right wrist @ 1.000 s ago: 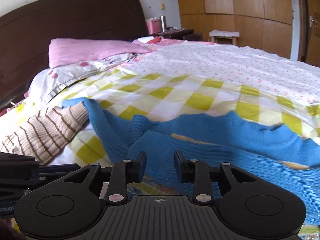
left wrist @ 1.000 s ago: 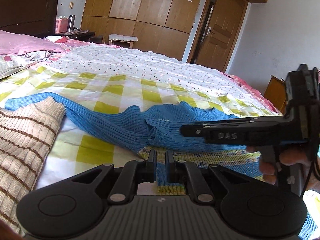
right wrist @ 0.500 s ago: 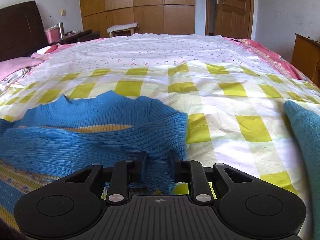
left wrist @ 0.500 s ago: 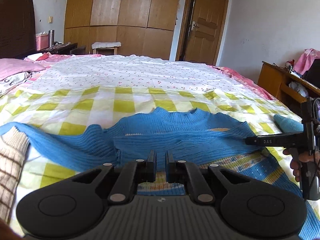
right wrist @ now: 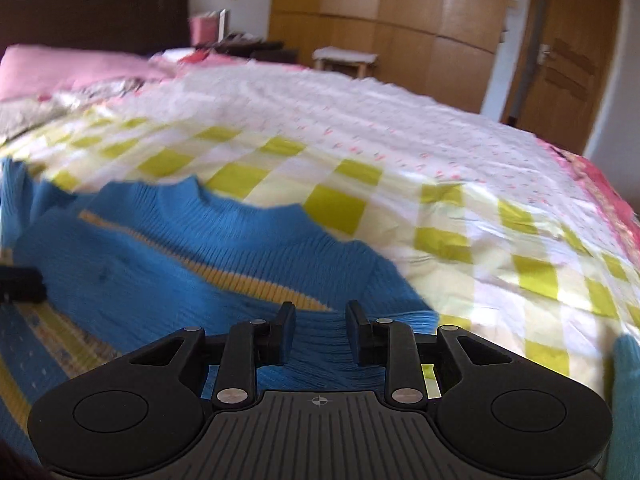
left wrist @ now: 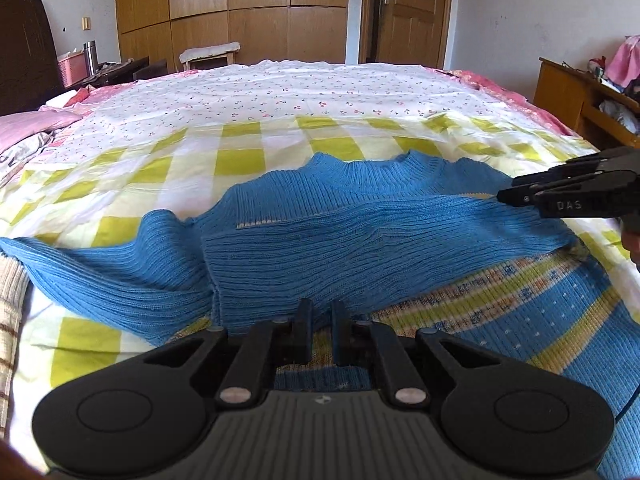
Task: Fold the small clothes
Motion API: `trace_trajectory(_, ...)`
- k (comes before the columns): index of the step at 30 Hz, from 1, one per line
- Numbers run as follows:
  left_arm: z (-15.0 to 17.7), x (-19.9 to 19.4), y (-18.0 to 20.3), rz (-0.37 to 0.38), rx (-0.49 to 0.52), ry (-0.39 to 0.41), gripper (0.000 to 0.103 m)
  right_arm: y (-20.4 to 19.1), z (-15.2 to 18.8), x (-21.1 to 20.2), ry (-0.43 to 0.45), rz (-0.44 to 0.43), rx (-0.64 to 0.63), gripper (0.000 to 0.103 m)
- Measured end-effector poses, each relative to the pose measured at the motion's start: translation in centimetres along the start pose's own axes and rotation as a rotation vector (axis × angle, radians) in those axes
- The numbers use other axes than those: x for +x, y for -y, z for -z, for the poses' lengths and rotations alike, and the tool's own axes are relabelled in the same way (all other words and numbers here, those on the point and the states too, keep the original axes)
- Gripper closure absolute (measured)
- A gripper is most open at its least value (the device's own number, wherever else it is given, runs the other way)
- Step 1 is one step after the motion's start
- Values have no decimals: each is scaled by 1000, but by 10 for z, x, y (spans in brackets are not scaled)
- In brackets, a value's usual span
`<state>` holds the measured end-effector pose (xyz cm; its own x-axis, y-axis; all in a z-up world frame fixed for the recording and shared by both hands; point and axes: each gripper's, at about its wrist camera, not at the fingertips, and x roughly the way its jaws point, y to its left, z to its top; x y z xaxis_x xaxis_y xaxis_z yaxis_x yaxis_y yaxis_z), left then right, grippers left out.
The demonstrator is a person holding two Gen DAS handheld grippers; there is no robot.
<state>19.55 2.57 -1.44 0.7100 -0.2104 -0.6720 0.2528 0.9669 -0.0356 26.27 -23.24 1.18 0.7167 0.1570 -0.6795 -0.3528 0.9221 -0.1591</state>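
A blue ribbed sweater with a yellow and blue patterned lower part lies flat on the bed, neck pointing away. One sleeve is folded across its chest. At the near edge of that fold my left gripper is shut on the blue knit. My right gripper hangs over the sweater at its right shoulder; its jaws are opening, with bunched blue knit lying loose between them. In the left wrist view the right gripper comes in from the right edge, its tips at the shoulder.
A beige brown-striped knit lies at the left edge of the bed. A teal cloth lies at the right. Pink pillows sit by the dark headboard, and a wooden cabinet stands to the right of the bed.
Both grippers moved right along the sweater. The blue sleeve now lies folded across the chest. The right gripper's jaws narrowed on the knit, then spread apart again.
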Motion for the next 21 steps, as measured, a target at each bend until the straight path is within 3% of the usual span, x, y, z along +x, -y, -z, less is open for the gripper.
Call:
trace_trajectory(2, -2, -4, 0, 12, 2, 11, 88, -9, 0, 11, -46, -20, -115, 70)
trace_trajectory(4, -8, -9, 1, 42, -1, 46, 88, -12, 0, 13, -35, 0, -164, 68)
trace_trajectory(7, -17, -3, 6, 61, 15, 66, 88, -5, -3, 16, -62, -21, -106, 79)
trace_trajectory(9, -18, 10, 9, 57, 34, 24, 88, 0, -2, 20, -67, 34, -71, 88)
trace_trajectory(11, -14, 19, 9, 61, 30, -23, 88, 7, -1, 24, -70, 81, -32, 88)
trace_trajectory(17, -7, 1, 4, 116, 52, -79, 88, 10, -3, 12, -39, 99, -16, 87)
trace_trajectory(19, -4, -7, 0, 118, 54, -82, 88, 3, -4, -7, 16, 50, -12, 79)
trace_trajectory(21, -5, -17, -5, 135, 39, -49, 88, -10, -4, -23, 39, -80, -3, 79)
